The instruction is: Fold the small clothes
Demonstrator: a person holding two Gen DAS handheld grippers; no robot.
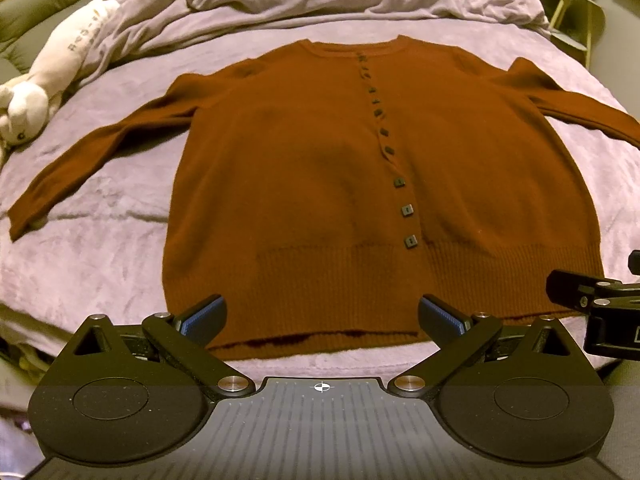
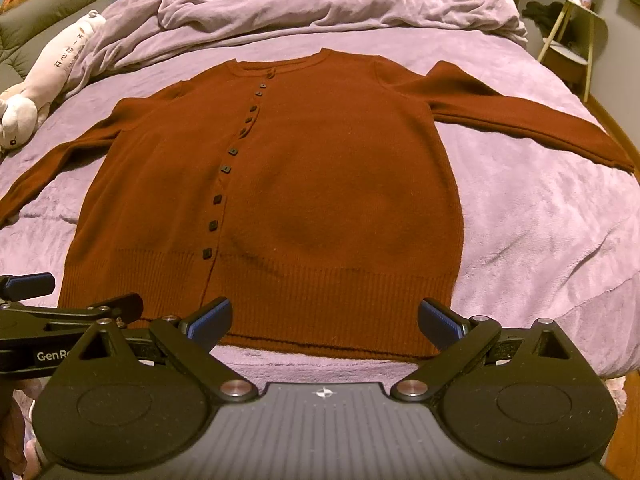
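a rust-brown knitted cardigan with small dark square buttons (image 1: 320, 184) is lying flat and buttoned on the lilac fleece blanket (image 1: 100, 248) of the bed, both sleeves spreading sideways. the left gripper (image 1: 322, 322) and the right gripper (image 2: 324, 322) are hovering side by side near its ribbed hem, jaws released wide, grasping nothing. a long white plush toy (image 2: 52, 68) is lying at the left edge.

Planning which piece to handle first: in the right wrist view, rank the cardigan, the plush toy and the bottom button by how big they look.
Largest to smallest as they appear:
1. cardigan, spread flat, filling most of the bed
2. plush toy, far left; it lies farther from the camera, so its true size is less sure
3. bottom button, tiny, above the hem ribbing
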